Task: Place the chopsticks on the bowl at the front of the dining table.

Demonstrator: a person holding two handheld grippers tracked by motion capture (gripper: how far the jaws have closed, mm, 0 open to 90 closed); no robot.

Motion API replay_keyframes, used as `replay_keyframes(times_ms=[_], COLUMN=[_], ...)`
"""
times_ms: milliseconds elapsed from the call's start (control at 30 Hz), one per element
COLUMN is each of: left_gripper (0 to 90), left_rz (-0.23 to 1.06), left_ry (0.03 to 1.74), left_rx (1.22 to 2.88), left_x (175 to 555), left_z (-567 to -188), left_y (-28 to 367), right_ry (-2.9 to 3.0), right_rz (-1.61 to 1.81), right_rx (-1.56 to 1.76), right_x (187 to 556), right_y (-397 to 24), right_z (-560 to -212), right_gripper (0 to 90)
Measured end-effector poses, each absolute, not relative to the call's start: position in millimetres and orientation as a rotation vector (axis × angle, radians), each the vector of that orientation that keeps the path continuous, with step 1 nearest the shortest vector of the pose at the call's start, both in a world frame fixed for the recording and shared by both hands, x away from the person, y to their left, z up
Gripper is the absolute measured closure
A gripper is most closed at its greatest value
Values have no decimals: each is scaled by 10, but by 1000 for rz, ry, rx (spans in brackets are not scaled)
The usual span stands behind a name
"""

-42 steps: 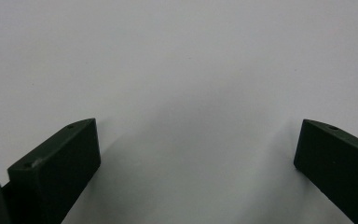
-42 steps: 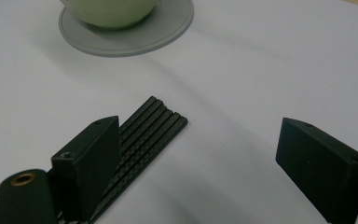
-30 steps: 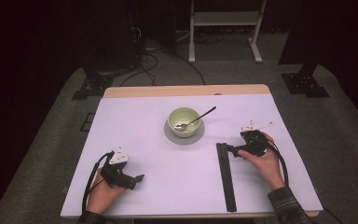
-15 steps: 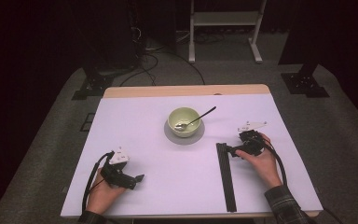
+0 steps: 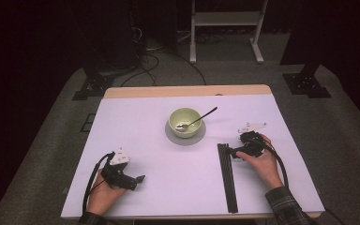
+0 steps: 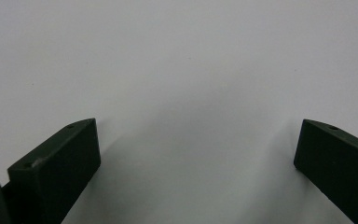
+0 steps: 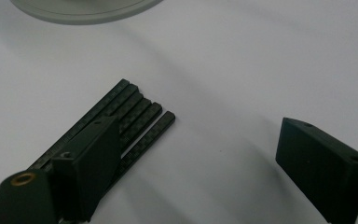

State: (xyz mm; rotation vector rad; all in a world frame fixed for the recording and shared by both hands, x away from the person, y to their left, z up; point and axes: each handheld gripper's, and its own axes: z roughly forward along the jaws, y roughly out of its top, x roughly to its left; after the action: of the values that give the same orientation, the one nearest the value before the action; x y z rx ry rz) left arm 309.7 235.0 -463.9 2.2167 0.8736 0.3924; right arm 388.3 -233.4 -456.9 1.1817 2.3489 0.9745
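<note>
Bundle of black rods [image 5: 227, 176], square-section, woven carbon-like texture, flat on white table [image 5: 159, 187], right of centre. Right gripper [image 5: 235, 152] now down at bundle's far end, nearer than a second ago; jaws spread wide, one over the rod ends [image 7: 140, 112], nothing gripped. Probably lining up a pick. Left gripper [image 5: 138, 179] unmoved, jaws open. Glossy green bowl [image 5: 185, 121] with metal spoon [image 5: 198, 120] on grey saucer [image 5: 186, 136] beyond.
</note>
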Motion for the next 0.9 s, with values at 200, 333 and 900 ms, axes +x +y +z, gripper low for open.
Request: replay_keyframes(times_ms=[200, 333, 900], left_gripper=[0, 0, 0], left_rz=[392, 393, 392], left_ry=[874, 873, 874], left_rx=[2217, 2217, 2217], left_x=[3097, 3097, 3097], left_z=[-4639, -4639, -4639], left_y=[2350, 2350, 2350], right_ry=[2343, 2340, 2331], right_rz=[949, 945, 1007], right_rx=[1189, 1195, 1178], right_x=[3887, 3888, 3764], right_y=[-2370, -2390, -2409], right_z=[-4573, -4575, -4457], right_gripper=[124, 124, 124])
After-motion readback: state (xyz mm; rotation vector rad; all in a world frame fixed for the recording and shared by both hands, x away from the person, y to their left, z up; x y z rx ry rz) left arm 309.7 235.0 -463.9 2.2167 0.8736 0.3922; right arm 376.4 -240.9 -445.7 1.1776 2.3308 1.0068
